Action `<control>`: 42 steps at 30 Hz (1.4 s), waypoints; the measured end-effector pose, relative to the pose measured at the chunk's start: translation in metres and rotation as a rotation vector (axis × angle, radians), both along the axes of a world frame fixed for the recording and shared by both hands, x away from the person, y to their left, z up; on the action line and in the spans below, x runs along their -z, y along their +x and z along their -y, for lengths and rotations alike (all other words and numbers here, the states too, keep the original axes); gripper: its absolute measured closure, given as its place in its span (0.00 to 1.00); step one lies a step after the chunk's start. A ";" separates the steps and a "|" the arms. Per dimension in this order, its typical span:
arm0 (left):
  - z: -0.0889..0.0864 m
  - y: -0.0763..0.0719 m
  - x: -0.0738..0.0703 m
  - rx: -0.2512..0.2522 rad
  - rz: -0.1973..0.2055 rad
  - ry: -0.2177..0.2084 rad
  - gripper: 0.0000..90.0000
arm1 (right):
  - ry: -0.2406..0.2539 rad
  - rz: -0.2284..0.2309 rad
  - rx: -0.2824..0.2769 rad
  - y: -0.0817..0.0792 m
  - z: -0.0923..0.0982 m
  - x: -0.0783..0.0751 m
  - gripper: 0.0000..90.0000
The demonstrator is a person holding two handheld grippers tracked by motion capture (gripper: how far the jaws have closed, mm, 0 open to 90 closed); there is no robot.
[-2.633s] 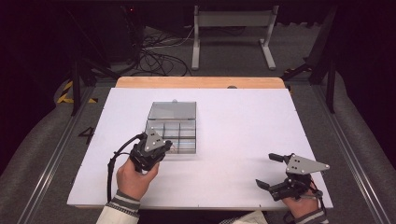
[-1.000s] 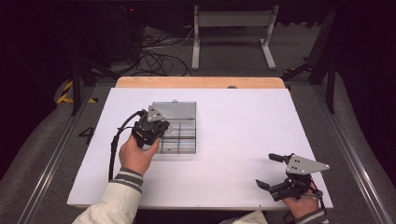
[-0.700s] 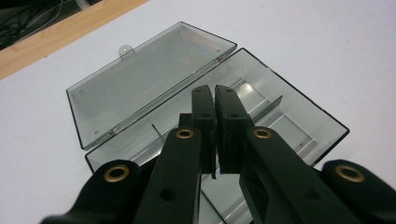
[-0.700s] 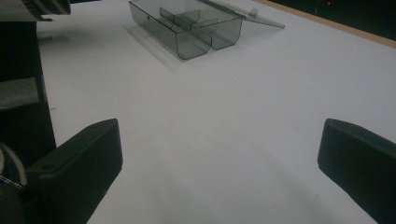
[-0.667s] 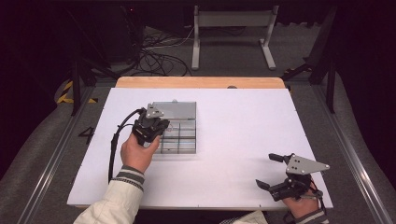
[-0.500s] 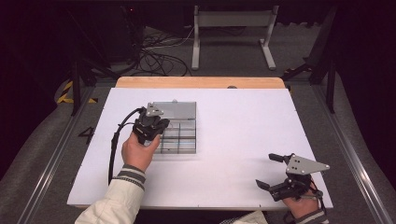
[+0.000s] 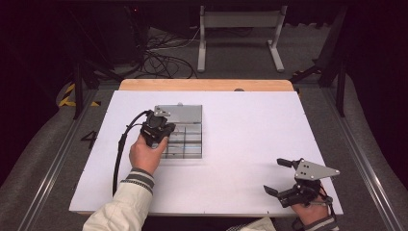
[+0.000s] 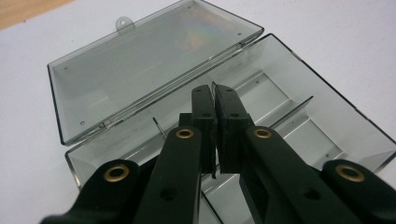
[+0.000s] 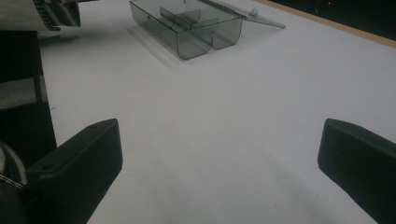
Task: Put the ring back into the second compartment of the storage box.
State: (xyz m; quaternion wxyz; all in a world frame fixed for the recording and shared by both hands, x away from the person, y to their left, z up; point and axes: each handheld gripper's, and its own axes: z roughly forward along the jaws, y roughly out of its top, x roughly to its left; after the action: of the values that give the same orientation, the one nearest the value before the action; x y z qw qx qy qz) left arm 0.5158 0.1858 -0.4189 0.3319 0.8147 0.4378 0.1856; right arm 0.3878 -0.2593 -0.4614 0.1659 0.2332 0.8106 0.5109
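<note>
Smoky clear plastic box, lid flat open, dividers inside | left gripper closed, empty | right gripper wide apart, empty

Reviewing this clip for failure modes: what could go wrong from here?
1. The left tool, jaws shut, sits above the clear box's thin dividers; pushing down could bend one or shove the light box across the table.
2. The lid lies fully open behind; a nudge could strain the hinge.
3. The right tool is open, far off, so nothing steadies the box.
</note>
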 end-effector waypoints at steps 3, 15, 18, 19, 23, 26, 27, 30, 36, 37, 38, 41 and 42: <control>-0.001 0.004 0.003 -0.009 -0.012 -0.003 0.97 | 0.000 -0.001 0.000 0.000 0.000 0.000 0.01; -0.002 0.014 0.012 -0.027 -0.057 -0.018 0.97 | 0.001 -0.001 -0.002 0.000 0.000 0.000 0.01; -0.004 0.016 0.014 -0.030 -0.072 -0.032 0.97 | 0.004 -0.003 -0.003 0.000 0.000 0.000 0.01; -0.004 0.017 0.015 -0.031 -0.071 -0.032 0.97 | 0.002 -0.003 -0.002 0.000 0.000 0.000 0.01; -0.004 0.019 0.017 -0.037 -0.085 -0.047 0.97 | 0.002 -0.003 -0.004 0.000 0.000 0.000 0.01; -0.005 0.021 0.019 -0.039 -0.088 -0.048 0.97 | 0.001 -0.002 -0.003 0.000 0.000 0.000 0.01; -0.005 0.021 0.020 -0.042 -0.094 -0.053 0.97 | 0.001 -0.002 -0.003 0.000 0.000 0.000 0.01; -0.005 0.021 0.021 -0.037 -0.096 -0.052 0.97 | 0.001 -0.003 -0.004 0.000 0.000 0.000 0.01; -0.003 0.022 0.022 -0.036 -0.084 -0.046 0.96 | -0.004 0.003 -0.010 -0.001 -0.001 0.000 0.01; -0.003 0.022 0.022 -0.038 -0.075 -0.040 0.93 | -0.003 0.002 -0.010 -0.001 -0.001 0.000 0.01; -0.003 0.022 0.021 -0.031 -0.069 -0.041 0.85 | -0.001 0.002 -0.011 -0.001 -0.001 0.000 0.01; -0.002 0.021 0.020 -0.022 -0.045 -0.045 0.77 | -0.004 0.005 -0.015 -0.002 -0.002 0.000 0.01; -0.002 0.020 0.020 -0.022 -0.042 -0.048 0.75 | -0.004 0.006 -0.016 -0.002 -0.002 -0.001 0.01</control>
State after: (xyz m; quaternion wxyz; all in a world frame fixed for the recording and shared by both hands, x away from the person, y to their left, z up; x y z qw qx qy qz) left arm 0.5359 0.1878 -0.4389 0.3400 0.8055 0.4578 0.1615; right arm 0.3857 -0.2569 -0.4608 0.1646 0.2247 0.8131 0.5112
